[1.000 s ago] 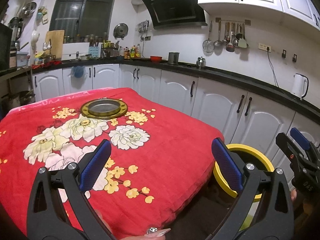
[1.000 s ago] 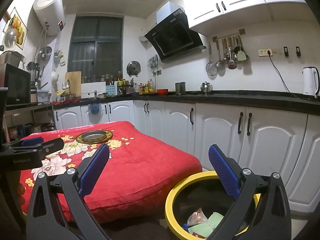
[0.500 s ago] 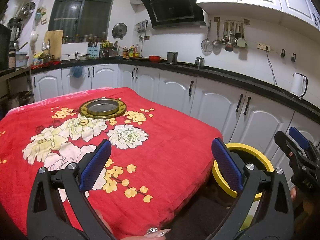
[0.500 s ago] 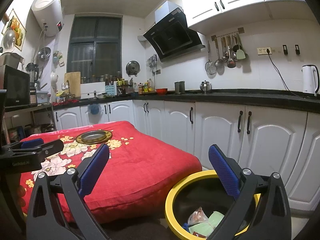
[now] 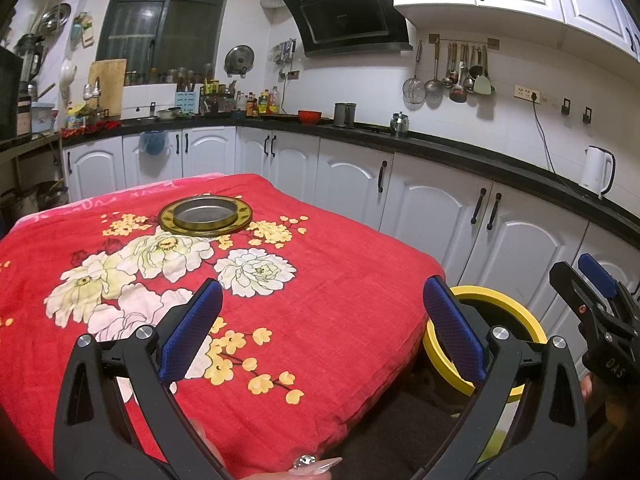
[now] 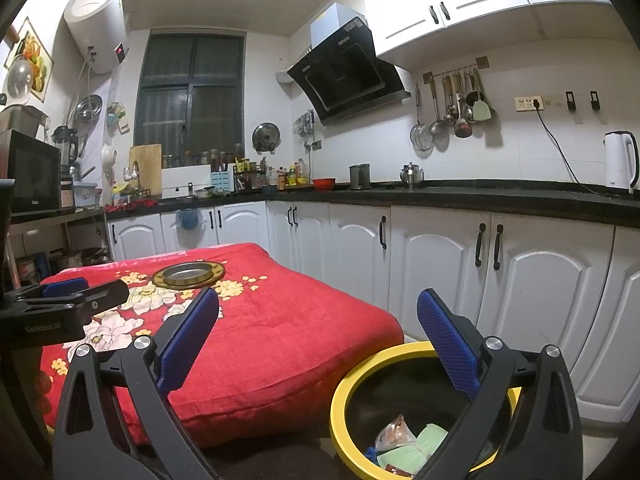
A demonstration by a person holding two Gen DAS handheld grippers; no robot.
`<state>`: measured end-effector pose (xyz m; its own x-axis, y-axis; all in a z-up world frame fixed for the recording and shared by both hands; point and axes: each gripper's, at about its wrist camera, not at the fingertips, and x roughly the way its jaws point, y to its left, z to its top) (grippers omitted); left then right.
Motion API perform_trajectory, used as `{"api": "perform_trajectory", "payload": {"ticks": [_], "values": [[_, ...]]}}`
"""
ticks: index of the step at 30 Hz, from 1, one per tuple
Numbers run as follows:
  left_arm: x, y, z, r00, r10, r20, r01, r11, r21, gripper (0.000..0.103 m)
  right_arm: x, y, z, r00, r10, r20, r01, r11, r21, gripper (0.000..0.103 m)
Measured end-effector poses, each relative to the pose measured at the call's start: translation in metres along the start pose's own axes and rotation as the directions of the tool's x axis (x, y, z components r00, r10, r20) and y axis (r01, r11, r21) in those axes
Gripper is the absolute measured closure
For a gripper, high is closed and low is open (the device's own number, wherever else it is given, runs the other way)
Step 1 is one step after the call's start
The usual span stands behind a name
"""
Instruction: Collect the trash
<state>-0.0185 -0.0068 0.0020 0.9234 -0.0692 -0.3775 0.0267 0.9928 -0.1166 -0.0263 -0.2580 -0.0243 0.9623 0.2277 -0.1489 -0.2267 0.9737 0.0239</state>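
A yellow-rimmed black trash bin (image 6: 344, 392) stands on the floor right of the table; it also shows in the left wrist view (image 5: 496, 300). Several wrappers and green packets (image 6: 412, 440) lie inside it. My right gripper (image 6: 318, 340) is open and empty above the bin's left rim. My left gripper (image 5: 322, 330) is open and empty over the table's red flowered cloth (image 5: 320, 300). The right gripper's fingers (image 5: 592, 276) show at the left view's right edge; the left gripper's fingers (image 6: 68, 290) show at the right view's left edge.
A round gold-rimmed metal tray (image 5: 205, 220) sits at the table's far side. White cabinets (image 6: 440, 264) under a black counter run behind and to the right. A white kettle (image 6: 620, 162) stands on the counter. A shelf with a microwave (image 6: 32, 176) is at left.
Both views have shifted only slightly. Both grippers stay open and empty in about the same places.
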Motion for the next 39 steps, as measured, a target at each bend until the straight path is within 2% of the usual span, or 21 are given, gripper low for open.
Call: {"api": "perform_trajectory", "payload": {"ticks": [18,31,35,39], "values": [[0.003,-0.002,-0.003,1.0,0.015,-0.019,-0.014,1.0,0.003,0.011,0.0,0.0,0.0,1.0,-0.001,-0.007,0.001,1.0,0.001,0.006],[0.005,0.0,-0.003,0.999,0.023,-0.028,-0.022,1.0,0.004,0.011,0.016,0.0,-0.005,0.997,-0.017,-0.076,0.018,1.0,0.016,0.006],[0.005,0.005,0.001,0.998,0.036,-0.045,-0.037,0.999,-0.019,0.011,0.021,0.004,-0.002,0.996,-0.002,-0.09,0.004,1.0,0.017,0.006],[0.009,0.035,0.018,0.992,0.065,-0.11,-0.077,0.991,-0.111,0.011,0.039,0.018,0.011,0.99,0.064,-0.124,-0.064,0.998,0.004,0.006]]}}
